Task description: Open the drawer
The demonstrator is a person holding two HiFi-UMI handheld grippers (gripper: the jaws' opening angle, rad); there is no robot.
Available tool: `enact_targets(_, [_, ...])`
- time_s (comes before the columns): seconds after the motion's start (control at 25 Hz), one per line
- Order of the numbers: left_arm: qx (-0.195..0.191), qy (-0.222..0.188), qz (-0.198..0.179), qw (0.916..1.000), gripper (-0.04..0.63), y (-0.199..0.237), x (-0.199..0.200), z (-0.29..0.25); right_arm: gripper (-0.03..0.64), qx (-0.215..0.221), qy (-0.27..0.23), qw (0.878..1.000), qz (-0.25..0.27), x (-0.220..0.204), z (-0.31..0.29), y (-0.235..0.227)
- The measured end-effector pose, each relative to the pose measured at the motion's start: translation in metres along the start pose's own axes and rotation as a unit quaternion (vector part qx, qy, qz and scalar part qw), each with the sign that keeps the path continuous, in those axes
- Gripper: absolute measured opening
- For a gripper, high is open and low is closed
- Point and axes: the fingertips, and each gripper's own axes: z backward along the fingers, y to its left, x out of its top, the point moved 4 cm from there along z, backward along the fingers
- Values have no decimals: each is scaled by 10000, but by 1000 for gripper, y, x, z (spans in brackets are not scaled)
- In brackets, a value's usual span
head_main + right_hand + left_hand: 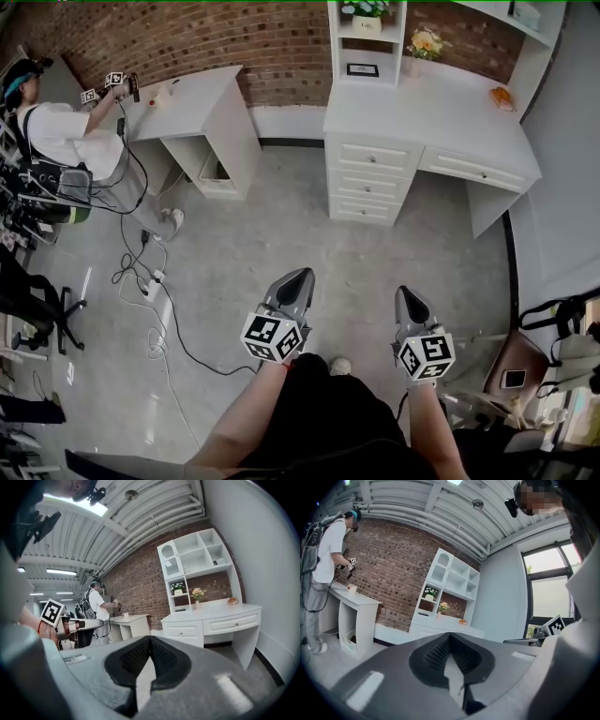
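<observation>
both grippers hang in front of the person, well short of the furniture. the left gripper (298,279) has its jaws pressed together with nothing between them, and the right gripper (406,298) is likewise closed and empty.

in the head view the white desk (427,111) stands at about 1 o'clock, against the brick wall (187,37), with open floor between it and the grippers. a stack of drawers (367,182) sits under its left part, and one wide drawer (475,170) lies to the right, at about 2 o'clock. the task does not say which one is meant.

the drawer fronts look like stiff painted board, so they should neither flex nor mark easily. a drawer of this kind probably runs on slides and pulls with modest effort, more if it is loaded; its contents are hidden. the only hold seems to be a small knob at the centre of each front, barely visible here. it is likely smooth and round, so the jaws would need to part, close squarely on it, and draw straight back to avoid slipping off.

another person (56,131) works at a second desk (192,98) at 10 o'clock.
</observation>
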Motion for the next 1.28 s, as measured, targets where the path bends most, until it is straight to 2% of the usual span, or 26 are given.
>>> enact_targets(0.16, [66,86,22,9999,3,8,-5,-8,0,-138,35,9997,-178,-5,-6,-14])
enact_targets(0.32, [76,169,116,9998,3,21,-6,-23,0,7,125,9997,-229,-4,-21,-15])
enact_targets(0.6, [-331,254,-18,9991,3,31,-2,-85,0,-46,187,9997,-179,4,-63,-40])
enact_targets(0.88, [-572,278,-44,9980,3,67,18,-158,0,-36,204,9996,-204,24,-134,-64])
enact_targets(1.04, [-651,307,13,9974,3,92,24,-193,21,-54,283,9991,-315,27,-174,-76])
enact_targets(1.28, [-779,422,89,9960,3,123,28,-233,23,-260,348,9982,-410,33,-219,-88])
